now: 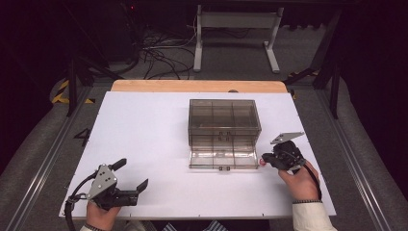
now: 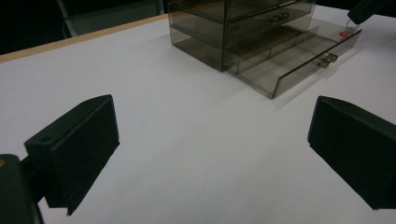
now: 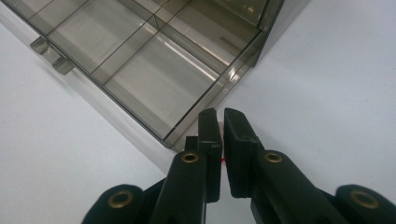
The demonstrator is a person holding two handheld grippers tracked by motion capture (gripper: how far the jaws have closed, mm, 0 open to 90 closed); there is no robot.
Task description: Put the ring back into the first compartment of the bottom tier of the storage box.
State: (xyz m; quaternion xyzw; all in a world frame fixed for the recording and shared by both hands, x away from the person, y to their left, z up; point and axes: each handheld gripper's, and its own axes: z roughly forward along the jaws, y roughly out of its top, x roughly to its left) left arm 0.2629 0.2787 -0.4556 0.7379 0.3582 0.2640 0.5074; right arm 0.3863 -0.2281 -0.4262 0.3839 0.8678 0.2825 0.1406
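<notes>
Right tool (image 3: 223, 140), low centre frame, clenches a small red item (image 1: 263, 161) beside the open drawer (image 1: 222, 157); left tool (image 1: 131, 174) waits released. Next, I'd judge: carry it over 1 compartment.

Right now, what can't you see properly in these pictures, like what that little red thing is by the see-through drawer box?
- Small red thing: high view, too small to identify; right gripper view, a red sliver between the near-shut black jaws of the right gripper, which hide the rest.
- Smoky clear plastic drawer box: its upper drawers are cut off by the top edge in the left gripper view.
- Pulled-out bottom drawer: partly cut off by the frame edge in the right gripper view.
</notes>
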